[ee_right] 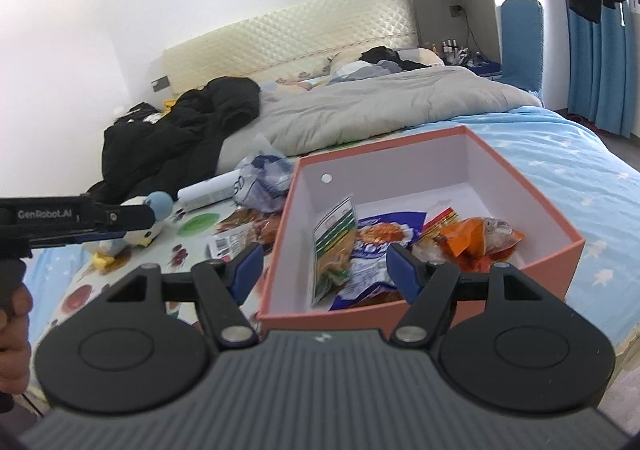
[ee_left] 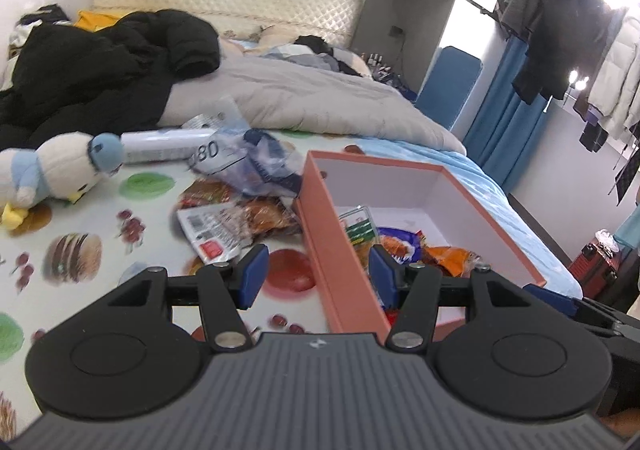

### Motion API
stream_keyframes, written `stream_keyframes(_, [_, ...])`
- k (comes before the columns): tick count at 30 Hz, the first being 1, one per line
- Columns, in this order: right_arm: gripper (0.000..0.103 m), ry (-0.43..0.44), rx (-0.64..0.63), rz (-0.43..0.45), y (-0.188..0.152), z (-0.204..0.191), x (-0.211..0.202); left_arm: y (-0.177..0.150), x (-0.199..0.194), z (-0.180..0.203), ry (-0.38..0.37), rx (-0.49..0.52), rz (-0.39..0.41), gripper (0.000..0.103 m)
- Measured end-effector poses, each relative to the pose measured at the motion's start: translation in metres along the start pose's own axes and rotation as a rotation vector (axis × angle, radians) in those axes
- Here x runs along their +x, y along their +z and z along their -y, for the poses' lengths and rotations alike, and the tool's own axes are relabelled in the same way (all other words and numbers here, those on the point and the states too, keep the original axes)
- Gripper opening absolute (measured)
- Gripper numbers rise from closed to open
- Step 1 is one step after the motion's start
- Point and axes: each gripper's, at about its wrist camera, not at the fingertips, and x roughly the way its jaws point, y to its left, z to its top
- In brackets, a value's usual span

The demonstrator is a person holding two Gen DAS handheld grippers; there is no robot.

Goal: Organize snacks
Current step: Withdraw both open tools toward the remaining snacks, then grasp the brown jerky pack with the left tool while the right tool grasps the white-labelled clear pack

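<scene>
An orange box (ee_left: 376,160) with a white inside stands open on the bed. Inside lie a green striped packet (ee_right: 336,234), a blue packet (ee_right: 376,250) and an orange packet (ee_right: 476,238). Loose snack packets (ee_left: 224,226) and a clear bag with blue contents (ee_left: 256,162) lie on the printed mat left of the box. My left gripper (ee_left: 318,270) is open and empty, straddling the box's left wall from above. My right gripper (ee_right: 325,266) is open and empty, hovering over the box's near left corner (ee_right: 276,302). In the right wrist view the left gripper (ee_right: 136,222) shows from the side.
A plush penguin (ee_left: 52,170) and a white tube (ee_left: 160,146) lie left of the snack pile. A black jacket (ee_left: 100,66) and a grey duvet (ee_left: 300,98) cover the far bed. A hand (ee_right: 12,314) holds the left gripper. Clothes hang on a rack (ee_left: 568,30) at right.
</scene>
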Motion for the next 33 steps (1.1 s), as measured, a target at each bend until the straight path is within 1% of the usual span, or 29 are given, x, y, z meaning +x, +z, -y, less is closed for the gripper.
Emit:
stream_keyframes(3, [0.070, 0.011, -0.038, 0.004, -0.007, -0.013, -0.007, -0.009, -0.009, -0.007, 0.018, -0.006, -0.003, 0.061])
stream_keyframes(10, [0.070, 0.054, -0.058, -0.034, -0.026, -0.041, -0.018, -0.032, -0.031, -0.025, 0.044, -0.032, -0.021, 0.061])
stream_keyframes(17, [0.070, 0.090, -0.099, -0.074, -0.048, -0.072, -0.020, -0.056, -0.036, -0.051, 0.064, -0.073, -0.054, 0.061])
stream_keyframes(22, [0.070, 0.115, -0.121, -0.083, -0.052, -0.090, -0.011, -0.062, -0.024, -0.076, 0.098, -0.103, -0.078, 0.064])
stream_keyframes(26, [0.070, 0.134, -0.138, -0.093, -0.055, -0.104, 0.007, -0.059, -0.006, -0.097, 0.101, -0.109, -0.088, 0.064])
stream_keyframes(30, [0.070, 0.146, -0.158, -0.105, -0.056, -0.115, 0.032, -0.049, 0.030, -0.123, 0.102, -0.118, -0.106, 0.066])
stream_keyframes(33, [0.070, 0.140, -0.154, -0.119, -0.057, -0.119, 0.056, -0.035, 0.061, -0.141, 0.110, -0.119, -0.112, 0.066])
